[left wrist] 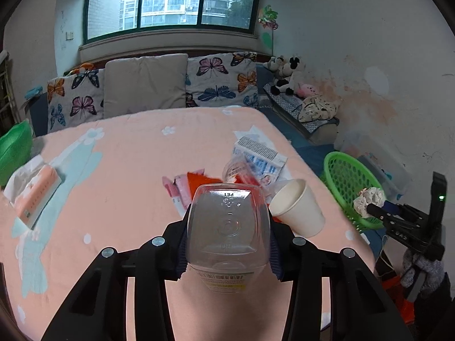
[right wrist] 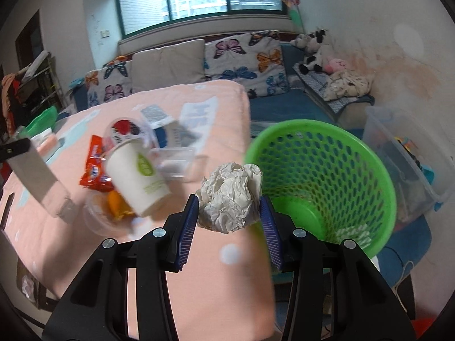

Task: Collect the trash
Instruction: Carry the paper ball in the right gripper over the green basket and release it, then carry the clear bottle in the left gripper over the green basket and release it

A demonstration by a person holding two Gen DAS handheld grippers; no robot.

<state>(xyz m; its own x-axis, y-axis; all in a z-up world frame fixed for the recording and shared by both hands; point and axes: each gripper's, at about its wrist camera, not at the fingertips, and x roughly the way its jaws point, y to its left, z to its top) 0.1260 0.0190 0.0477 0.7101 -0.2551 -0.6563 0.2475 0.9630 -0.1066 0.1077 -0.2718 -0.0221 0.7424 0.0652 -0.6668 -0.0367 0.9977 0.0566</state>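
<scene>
Left gripper (left wrist: pixel 227 227) fingers pinch the clear bottle (left wrist: pixel 227 221); right gripper (right wrist: pixel 229 213) fingers pinch crumpled paper (right wrist: pixel 230 196) beside the green basket (right wrist: pixel 369 153).

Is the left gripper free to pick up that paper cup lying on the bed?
Probably not yet. The left gripper is already shut on a clear plastic bottle, so its jaws are full. The paper cup lies uncovered just beside it.

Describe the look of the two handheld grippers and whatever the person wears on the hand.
Both the left gripper and the right gripper are black, angular frames with cut-out openings, round silver bolt heads and ribbed dark-blue finger pads. From the left wrist camera, the right gripper's body carries a small green light, and a grey knitted glove covers the hand holding it.
</scene>
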